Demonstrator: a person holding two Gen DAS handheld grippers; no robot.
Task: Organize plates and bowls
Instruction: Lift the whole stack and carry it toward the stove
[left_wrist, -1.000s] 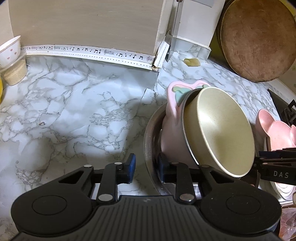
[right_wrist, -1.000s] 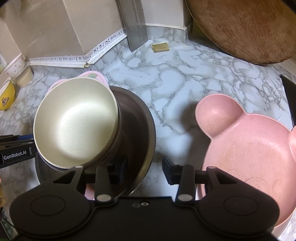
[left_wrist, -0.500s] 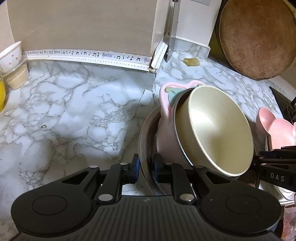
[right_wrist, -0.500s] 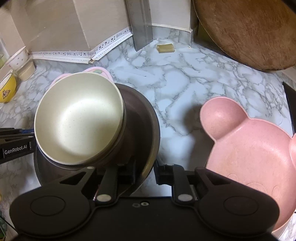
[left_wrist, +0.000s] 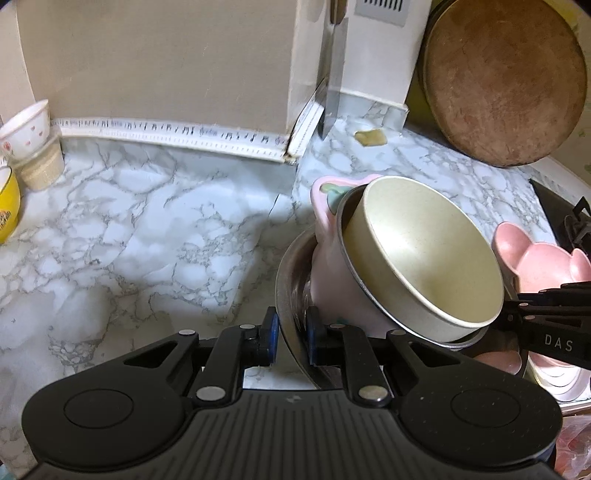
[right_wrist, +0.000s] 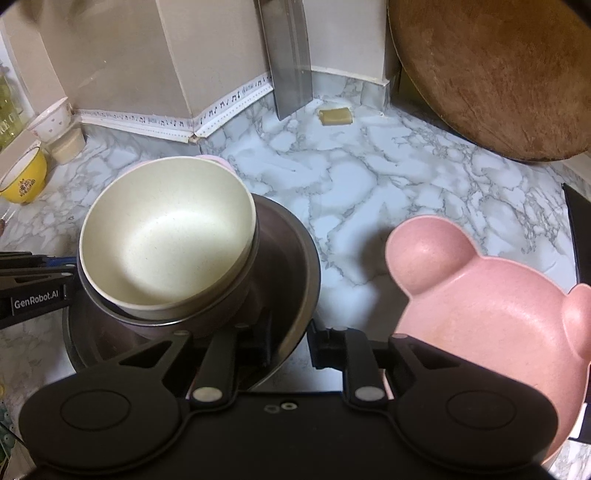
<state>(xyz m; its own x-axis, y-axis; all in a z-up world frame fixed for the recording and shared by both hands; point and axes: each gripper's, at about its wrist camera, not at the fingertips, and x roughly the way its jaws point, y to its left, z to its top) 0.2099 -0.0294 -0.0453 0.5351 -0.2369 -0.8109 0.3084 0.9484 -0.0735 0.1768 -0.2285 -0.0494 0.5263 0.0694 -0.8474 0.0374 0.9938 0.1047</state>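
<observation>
I have both tongs clamped on the rim of the steel bowl (left_wrist: 291, 291), my left gripper (left_wrist: 289, 334) low centre in its view and my right gripper (right_wrist: 291, 341) on the opposite edge. To lift well I should keep both grips level, since the cream bowl (right_wrist: 166, 236) and pink cup (left_wrist: 328, 251) lean tilted inside. Farther right, the pink bear plate (right_wrist: 491, 295) sits on the marble counter (left_wrist: 147, 236).

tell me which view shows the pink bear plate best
The right wrist view: the pink bear plate fills its right side, one ear and the basin plain. The left wrist view shows only its ears at the right edge, partly behind the right tool.
</observation>
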